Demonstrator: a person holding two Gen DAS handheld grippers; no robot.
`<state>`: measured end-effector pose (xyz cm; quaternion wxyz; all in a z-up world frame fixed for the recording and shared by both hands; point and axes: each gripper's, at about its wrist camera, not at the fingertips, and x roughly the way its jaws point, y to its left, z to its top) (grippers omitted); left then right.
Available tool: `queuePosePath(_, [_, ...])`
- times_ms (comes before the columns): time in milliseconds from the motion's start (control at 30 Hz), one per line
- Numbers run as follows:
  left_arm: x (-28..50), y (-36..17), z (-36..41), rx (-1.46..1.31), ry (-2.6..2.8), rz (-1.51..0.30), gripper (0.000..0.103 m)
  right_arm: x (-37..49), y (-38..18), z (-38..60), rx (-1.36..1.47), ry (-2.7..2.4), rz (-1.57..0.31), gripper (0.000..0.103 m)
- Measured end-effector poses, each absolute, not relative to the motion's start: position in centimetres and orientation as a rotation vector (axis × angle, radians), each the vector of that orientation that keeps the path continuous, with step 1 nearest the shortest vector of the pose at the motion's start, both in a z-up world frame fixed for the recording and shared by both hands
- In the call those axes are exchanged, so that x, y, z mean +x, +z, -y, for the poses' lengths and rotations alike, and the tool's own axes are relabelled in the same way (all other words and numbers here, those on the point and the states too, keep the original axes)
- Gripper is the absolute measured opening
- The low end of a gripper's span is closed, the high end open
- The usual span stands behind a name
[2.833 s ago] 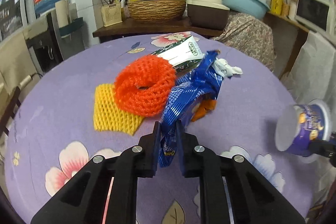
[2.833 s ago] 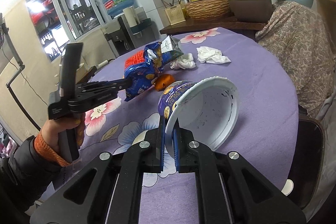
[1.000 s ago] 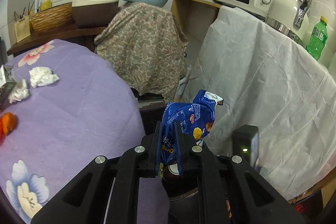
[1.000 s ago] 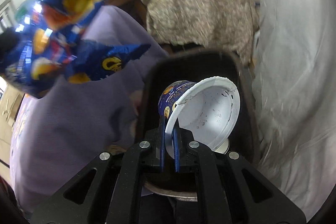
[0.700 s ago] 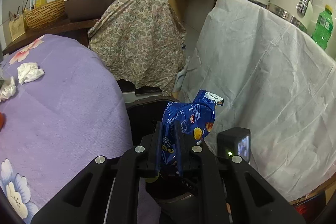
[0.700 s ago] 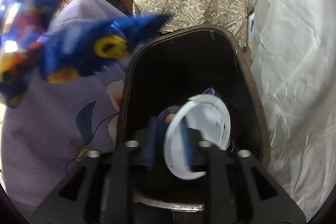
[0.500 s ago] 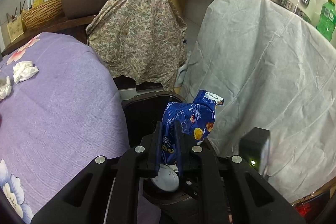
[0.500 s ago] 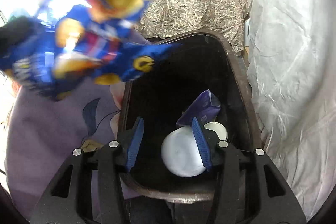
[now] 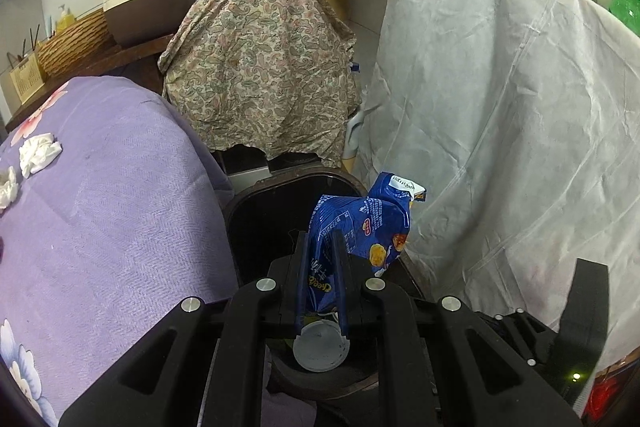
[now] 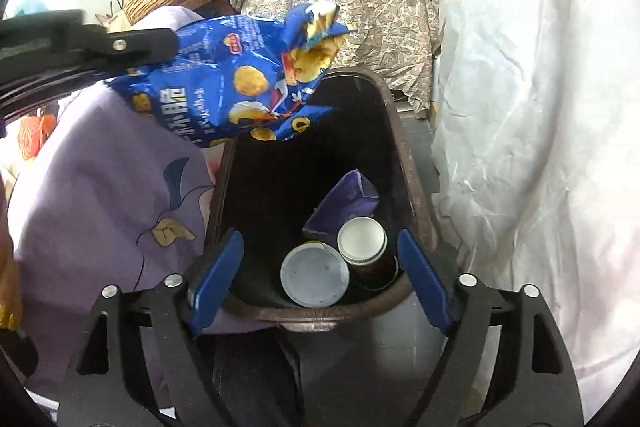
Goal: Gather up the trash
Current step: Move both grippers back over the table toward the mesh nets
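My left gripper (image 9: 320, 247) is shut on a blue snack bag (image 9: 360, 223), which hangs over the open dark brown trash bin (image 9: 244, 211). From the right wrist view the same blue snack bag (image 10: 224, 87) juts over the bin's far left rim (image 10: 404, 163). My right gripper (image 10: 320, 259) hovers above the bin's near end, its jaws opening wide with nothing between them. The white-based cup (image 10: 314, 275) lies on the bin floor beside a brown paper cup (image 10: 364, 243) and a purple wrapper (image 10: 344, 203).
The purple flowered tablecloth (image 9: 100, 219) drops beside the bin on the left, with crumpled white tissues (image 9: 38, 153) on top. A white sheet (image 9: 500, 147) covers furniture right of the bin; a paisley cloth (image 9: 260, 67) covers something behind it.
My right gripper has opened and let go of the white-based cup, which now lies in the bin. My left gripper has carried the blue bag down over the bin's opening.
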<state>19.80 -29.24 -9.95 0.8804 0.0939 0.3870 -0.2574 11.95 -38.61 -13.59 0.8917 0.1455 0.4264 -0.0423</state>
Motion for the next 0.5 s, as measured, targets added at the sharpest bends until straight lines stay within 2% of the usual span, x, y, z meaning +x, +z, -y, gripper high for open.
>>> queuePosePath(67, [19.8,-9.9,29.2,0.197,-0.532,-0.800,0.012,11.5,-13.2,38.5,0.292,-0.101,-0.880,0.083])
queuePosePath(167, [19.5,-9.5,29.1,0.191,-0.531,-0.786,0.019,10.9,-12.9,38.4,0.272,-0.130,-0.881,0.084])
queuePosePath(200, [19.3,-9.2,29.1,0.189,-0.535,-0.783,0.025,10.7,-12.9,38.5,0.262,-0.141,-0.881,0.084])
queuePosePath(233, [19.2,-9.1,29.0,0.188,-0.537,-0.779,0.036,10.4,-12.7,38.5,0.248,-0.155,-0.878,0.084])
queuePosePath(267, [19.0,-8.8,28.9,0.185,-0.539,-0.770,0.042,10.2,-12.5,38.5,0.240,-0.162,-0.877,0.085])
queuePosePath(333, [18.4,-8.2,28.7,0.178,-0.542,-0.739,0.061,9.8,-12.2,38.4,0.219,-0.180,-0.875,0.087])
queuePosePath(400, [18.0,-7.5,28.3,0.168,-0.543,-0.718,0.067,9.5,-11.8,38.3,0.208,-0.189,-0.872,0.092])
queuePosePath(500, [17.5,-6.4,27.4,0.146,-0.551,-0.700,0.073,9.2,-11.3,38.0,0.196,-0.185,-0.863,0.093])
